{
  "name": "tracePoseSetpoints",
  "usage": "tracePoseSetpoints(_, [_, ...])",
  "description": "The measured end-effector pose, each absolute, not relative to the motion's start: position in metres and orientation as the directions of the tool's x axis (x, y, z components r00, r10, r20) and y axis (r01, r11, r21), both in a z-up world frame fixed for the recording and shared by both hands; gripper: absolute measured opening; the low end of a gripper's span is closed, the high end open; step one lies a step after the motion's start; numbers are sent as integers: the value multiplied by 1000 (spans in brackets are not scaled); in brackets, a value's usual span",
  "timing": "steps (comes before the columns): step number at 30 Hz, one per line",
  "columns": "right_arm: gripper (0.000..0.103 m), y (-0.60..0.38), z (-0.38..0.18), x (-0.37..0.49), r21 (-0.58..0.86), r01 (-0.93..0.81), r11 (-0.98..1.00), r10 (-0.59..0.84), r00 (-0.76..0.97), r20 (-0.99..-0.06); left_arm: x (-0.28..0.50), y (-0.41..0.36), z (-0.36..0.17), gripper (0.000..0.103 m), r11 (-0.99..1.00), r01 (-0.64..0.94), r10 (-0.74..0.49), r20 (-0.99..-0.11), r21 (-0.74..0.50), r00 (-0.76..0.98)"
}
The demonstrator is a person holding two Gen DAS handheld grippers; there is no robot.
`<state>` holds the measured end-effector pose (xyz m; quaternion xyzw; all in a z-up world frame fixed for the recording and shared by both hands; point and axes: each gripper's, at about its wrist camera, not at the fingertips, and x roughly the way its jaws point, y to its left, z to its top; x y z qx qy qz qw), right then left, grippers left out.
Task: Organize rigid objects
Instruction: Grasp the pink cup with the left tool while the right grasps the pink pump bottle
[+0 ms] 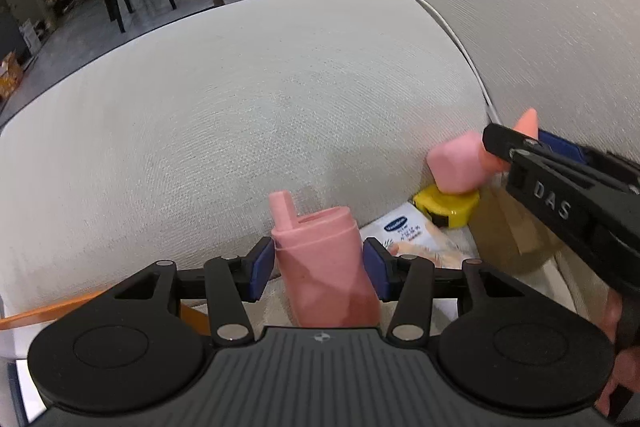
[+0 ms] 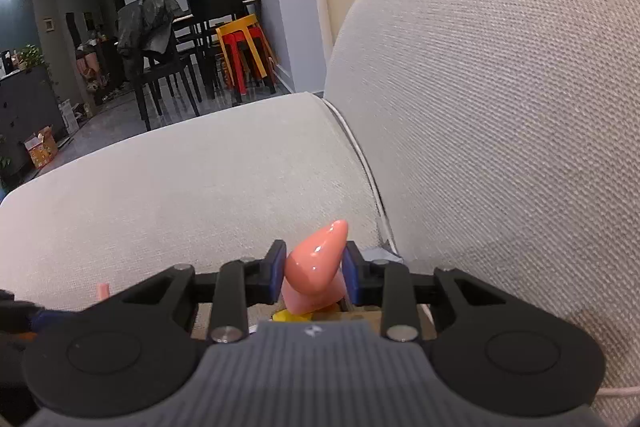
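My left gripper (image 1: 319, 269) is shut on a pink bottle (image 1: 324, 267) with a thin spout on top, held upright over the sofa seat. In the left wrist view my right gripper (image 1: 516, 147) comes in from the right, shut on a pink cap (image 1: 456, 165) with a glossy peach pointed tip. The cap hangs to the right of the bottle, a little farther away and apart from it. The right wrist view shows the right gripper (image 2: 314, 273) with both blue pads pressed on that peach tip (image 2: 316, 259); the cap's lower part is mostly hidden.
A yellow tape measure (image 1: 448, 205) and a Vaseline packet (image 1: 404, 231) lie by a brownish box (image 1: 508, 227) on the seat. The beige armrest (image 1: 240, 107) rises ahead, the back cushion (image 1: 540, 7) to the right. A white cable (image 1: 460, 43) runs between them. Chairs and stools (image 2: 240, 55) stand beyond.
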<state>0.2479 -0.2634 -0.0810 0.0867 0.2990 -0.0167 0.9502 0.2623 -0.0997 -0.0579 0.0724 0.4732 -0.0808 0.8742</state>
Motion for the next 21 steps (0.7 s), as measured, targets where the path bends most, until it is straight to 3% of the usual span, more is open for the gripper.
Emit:
tracePoseSetpoints(3, [29, -267, -81, 246, 178, 78, 981, 36, 826, -562, 260, -97, -57, 53, 980, 196, -77, -831, 39, 551])
tracePoseSetpoints(4, [28, -268, -80, 245, 190, 74, 979, 46, 828, -559, 257, -95, -54, 32, 980, 198, -97, -822, 18, 560])
tracePoseSetpoints(5, [28, -270, -79, 243, 202, 67, 977, 57, 831, -554, 253, -94, -50, 3, 978, 208, -115, -806, 11, 581])
tracePoseSetpoints(7, [27, -272, -78, 235, 219, 44, 975, 82, 842, -533, 246, -95, -43, 0, 975, 220, -112, -800, 26, 590])
tracePoseSetpoints(12, [26, -274, -75, 221, 225, 5, 974, 112, 858, -501, 236, -89, -37, 6, 979, 203, -121, -813, -3, 570])
tracePoseSetpoints(14, [26, -280, -71, 217, 257, 4, 966, 127, 862, -490, 238, -85, -34, 28, 980, 194, -150, -815, -48, 560])
tracePoseSetpoints(16, [26, -286, -67, 212, 287, -8, 958, 153, 862, -484, 245, -82, -34, 38, 983, 162, -162, -824, -86, 543])
tracePoseSetpoints(21, [25, -291, -68, 219, 338, -31, 941, 213, 829, -517, 269, -81, -42, 53, 988, 79, -154, -857, -133, 492])
